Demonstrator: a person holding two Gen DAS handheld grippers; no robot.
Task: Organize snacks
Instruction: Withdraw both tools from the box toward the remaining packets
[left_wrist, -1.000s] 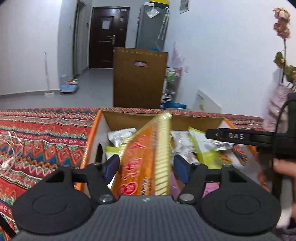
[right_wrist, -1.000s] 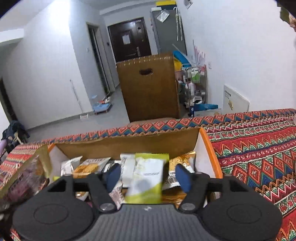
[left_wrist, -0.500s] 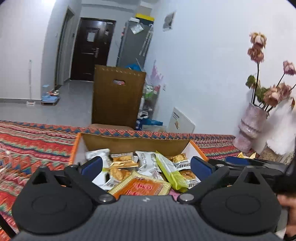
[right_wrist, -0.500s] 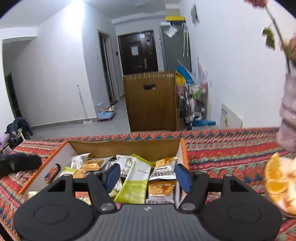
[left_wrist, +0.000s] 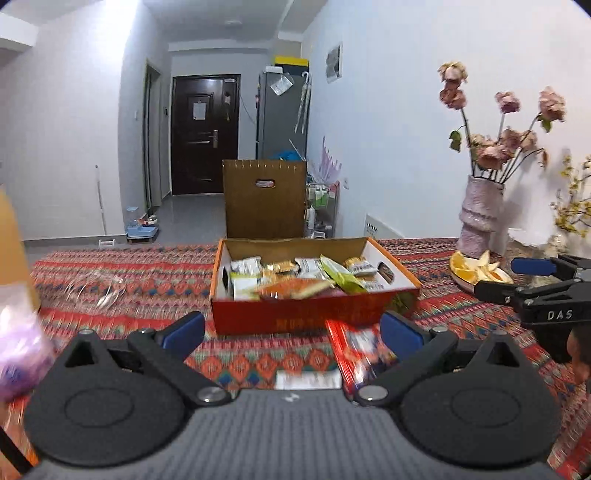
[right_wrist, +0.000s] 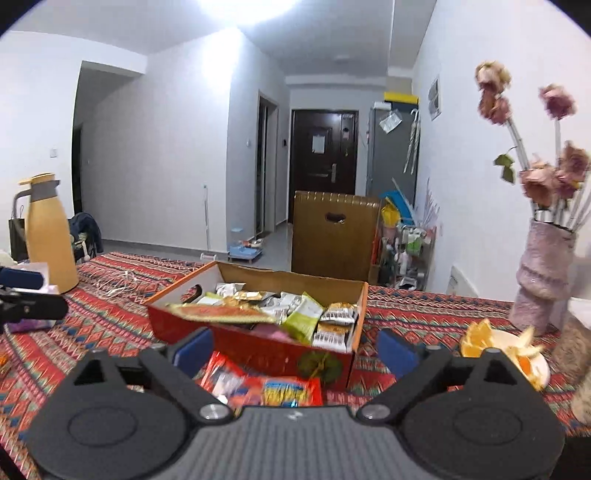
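An orange cardboard box (left_wrist: 314, 314) (right_wrist: 258, 347) full of snack packets sits mid-table on the patterned cloth. An orange packet (left_wrist: 291, 287) (right_wrist: 221, 314) and a green packet (left_wrist: 338, 275) (right_wrist: 304, 319) lie on top inside. A red snack packet (left_wrist: 354, 350) (right_wrist: 280, 387) lies on the cloth in front of the box. My left gripper (left_wrist: 291, 332) hangs open before the box, nothing between its pads. My right gripper (right_wrist: 295, 349) is opening, its pads also bare, above the red packet. Each gripper shows at the other view's edge.
A pink vase of dried flowers (left_wrist: 480, 214) and a plate of orange slices (left_wrist: 476, 269) stand at the right. A yellow jug (right_wrist: 50, 236) stands far left, a purple bag (left_wrist: 18, 350) near left, and a white cable (left_wrist: 99, 288) lies on the cloth.
Both grippers drew back from over the box to in front of it. The left let go of the orange packet and the right of the green one; both lie in the box.
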